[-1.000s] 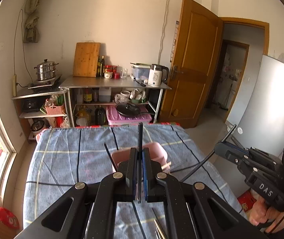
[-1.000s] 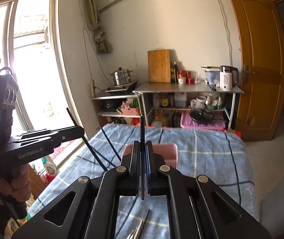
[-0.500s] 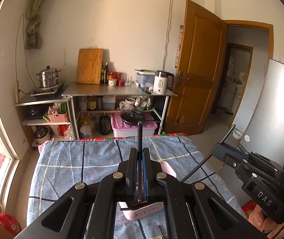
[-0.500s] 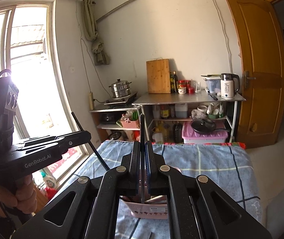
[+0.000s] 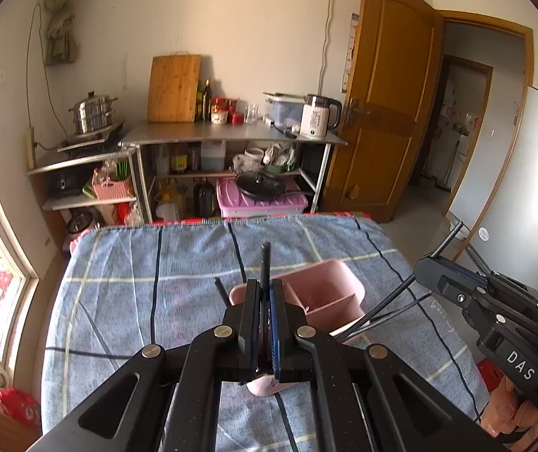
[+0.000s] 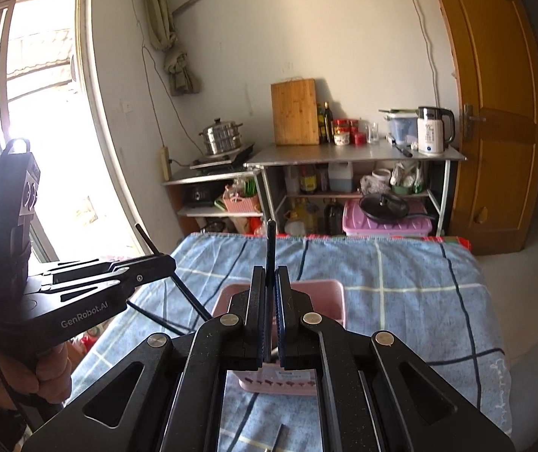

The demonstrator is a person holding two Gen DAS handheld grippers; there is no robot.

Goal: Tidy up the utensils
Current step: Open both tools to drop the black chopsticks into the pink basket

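Carrying one black chopstick apiece, both grippers have dropped toward the pink utensil holder point(image 5: 321, 297) on the table's blue checked cloth point(image 5: 118, 282), which a moment earlier sat mostly hidden under the fingers and now shows its open compartments just ahead of them. The left gripper point(image 5: 264, 324) is clenched on its chopstick point(image 5: 265, 263) and the right gripper point(image 6: 270, 312) on the other chopstick point(image 6: 270, 248), each stick standing up out of the closed fingers. That approach suggests the pair is about to be lowered into the holder, where other dark sticks already lean, while more utensils point(image 6: 278, 439) wait on the cloth
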